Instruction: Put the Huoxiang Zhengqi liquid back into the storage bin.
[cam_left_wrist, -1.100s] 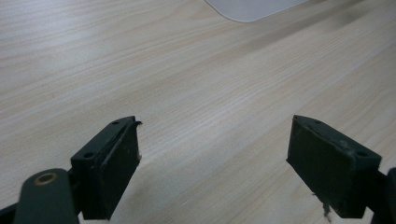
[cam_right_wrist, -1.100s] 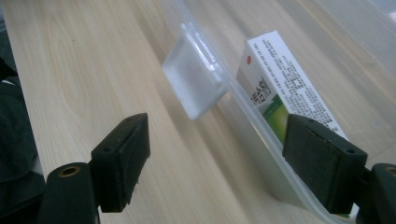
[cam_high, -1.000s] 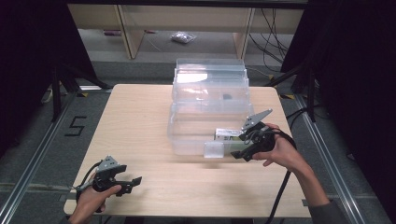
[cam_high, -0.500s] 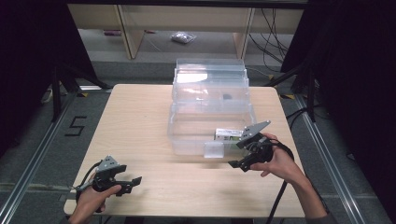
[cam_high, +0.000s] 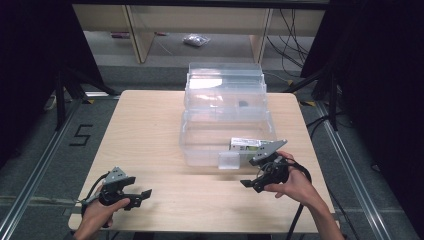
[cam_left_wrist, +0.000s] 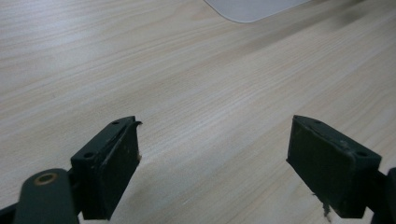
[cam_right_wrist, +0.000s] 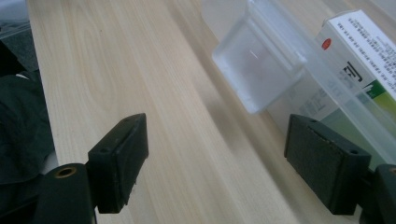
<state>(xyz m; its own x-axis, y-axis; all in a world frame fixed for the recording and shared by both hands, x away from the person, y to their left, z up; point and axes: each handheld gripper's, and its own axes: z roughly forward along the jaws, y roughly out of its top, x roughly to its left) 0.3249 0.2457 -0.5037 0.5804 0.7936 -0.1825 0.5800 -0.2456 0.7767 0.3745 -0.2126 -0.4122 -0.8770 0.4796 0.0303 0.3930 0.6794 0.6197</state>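
A clear plastic storage box (cam_high: 225, 125) stands in the middle of the wooden table (cam_high: 150, 135), its lid tipped up at the far side. A white and green carton (cam_high: 245, 144) lies inside, near the front right corner, and a clear latch flap (cam_high: 229, 161) hangs off the front wall. My right gripper (cam_high: 251, 185) hovers low just in front of that corner, open and holding nothing. In the right gripper view the latch flap (cam_right_wrist: 254, 60) and carton (cam_right_wrist: 364, 51) lie ahead of the open right gripper (cam_right_wrist: 217, 126). My left gripper (cam_high: 141, 198) rests open near the front left edge, over bare wood (cam_left_wrist: 187, 84).
Wooden shelving (cam_high: 145, 30) stands on the floor behind the table, with a small bag (cam_high: 194, 40) lying there. Metal rails (cam_high: 35, 170) run along both sides of the table. A floor marking "5" (cam_high: 81, 135) lies to the left. Cables (cam_high: 300, 200) trail from my right gripper.
My right gripper has drawn back from the box's front right corner toward the near edge and sunk lower, jaws still wide. The left gripper has stayed put.
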